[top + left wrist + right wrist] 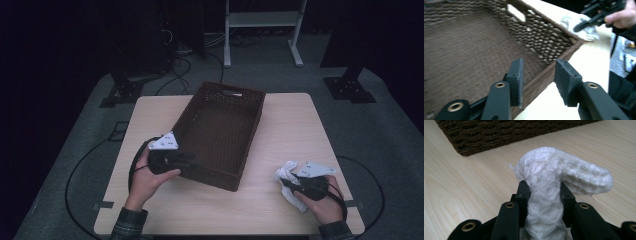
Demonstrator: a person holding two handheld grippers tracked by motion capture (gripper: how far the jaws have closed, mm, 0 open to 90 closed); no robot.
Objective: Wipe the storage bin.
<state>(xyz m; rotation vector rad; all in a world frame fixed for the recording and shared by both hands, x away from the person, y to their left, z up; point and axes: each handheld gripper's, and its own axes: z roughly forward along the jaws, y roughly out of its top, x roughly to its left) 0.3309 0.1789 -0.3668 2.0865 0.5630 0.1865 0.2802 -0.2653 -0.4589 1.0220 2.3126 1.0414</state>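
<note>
Wicker basket (220, 127) between parted left hand-held gripper (537, 75) jaws; right hand-held gripper (543, 195) clamps white cloth (564, 173).

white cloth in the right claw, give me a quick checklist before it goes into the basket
1. Grip on the white cloth: right claw pinches it between both jaws: ok.
2. Cloth clear of the table: cannot tell; its tail hangs by the hand.
3. Basket free to take it: floor looks bare: ok.
4. Left claw out of the way: jaws straddle the basket's near rim, apart, not pressing: not ok.
5. Path from cloth to basket: bare tabletop between them: ok.
</note>
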